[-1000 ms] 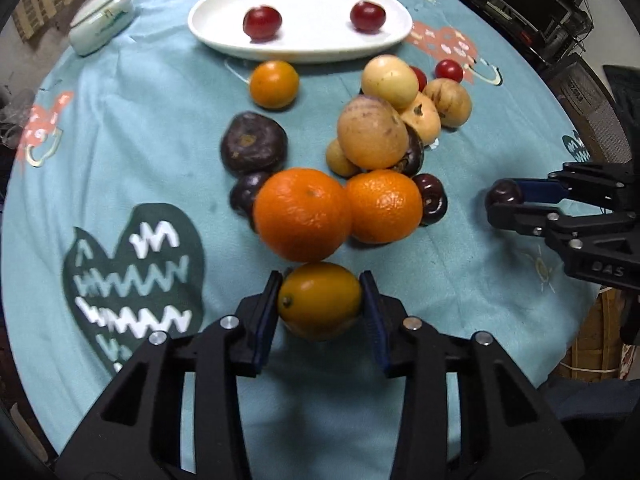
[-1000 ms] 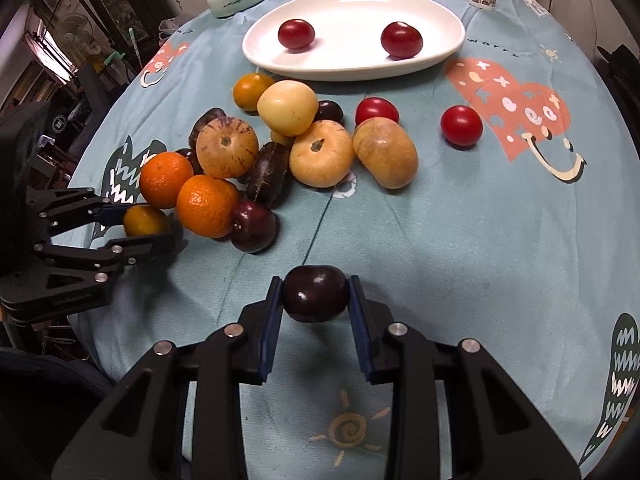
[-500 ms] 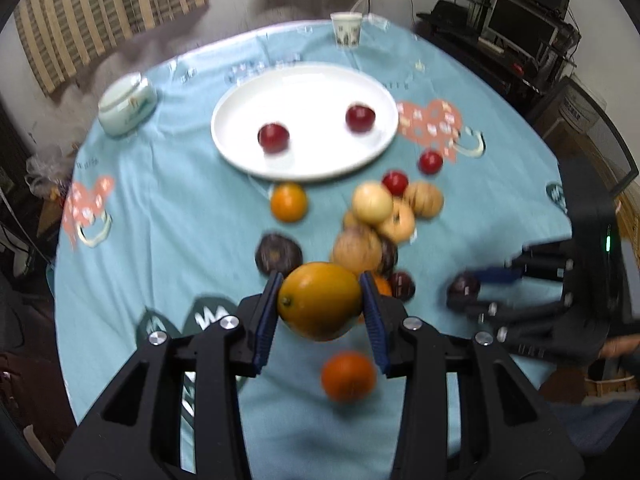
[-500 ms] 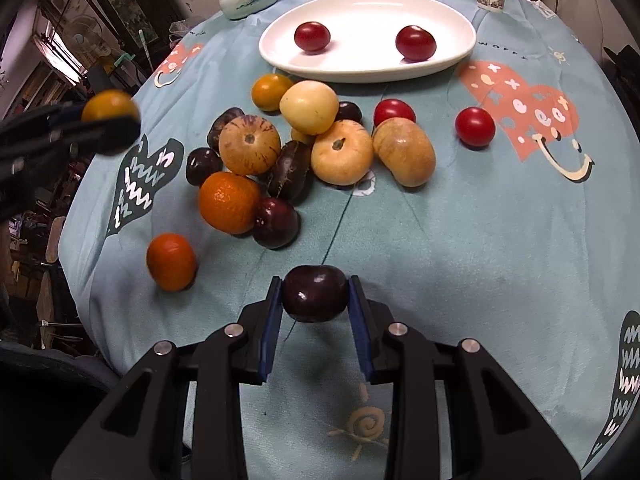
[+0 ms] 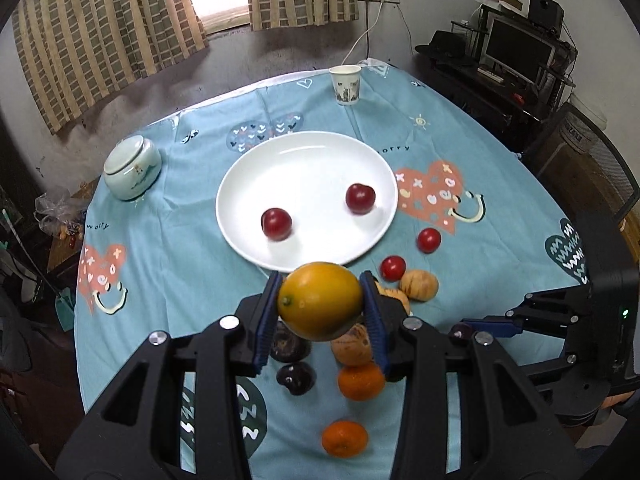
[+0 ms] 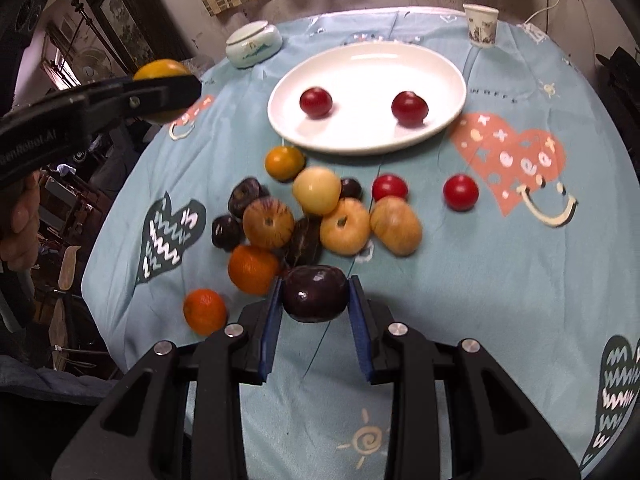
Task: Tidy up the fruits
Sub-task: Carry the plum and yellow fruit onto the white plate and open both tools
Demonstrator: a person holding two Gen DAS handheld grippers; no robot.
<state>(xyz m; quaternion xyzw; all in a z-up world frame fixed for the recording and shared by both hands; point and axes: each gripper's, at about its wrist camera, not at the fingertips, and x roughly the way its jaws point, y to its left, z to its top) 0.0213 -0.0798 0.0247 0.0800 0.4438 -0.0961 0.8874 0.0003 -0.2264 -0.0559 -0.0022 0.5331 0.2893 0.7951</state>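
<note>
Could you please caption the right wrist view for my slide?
Right gripper holds a dark plum above mixed fruit; white plate beyond.

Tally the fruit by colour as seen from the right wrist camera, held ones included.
Red fruit: 4
Dark purple fruit: 5
Pale tan fruit: 4
Orange fruit: 2
Yellow-orange fruit: 2
Total: 17 in view; more may be hidden.
</note>
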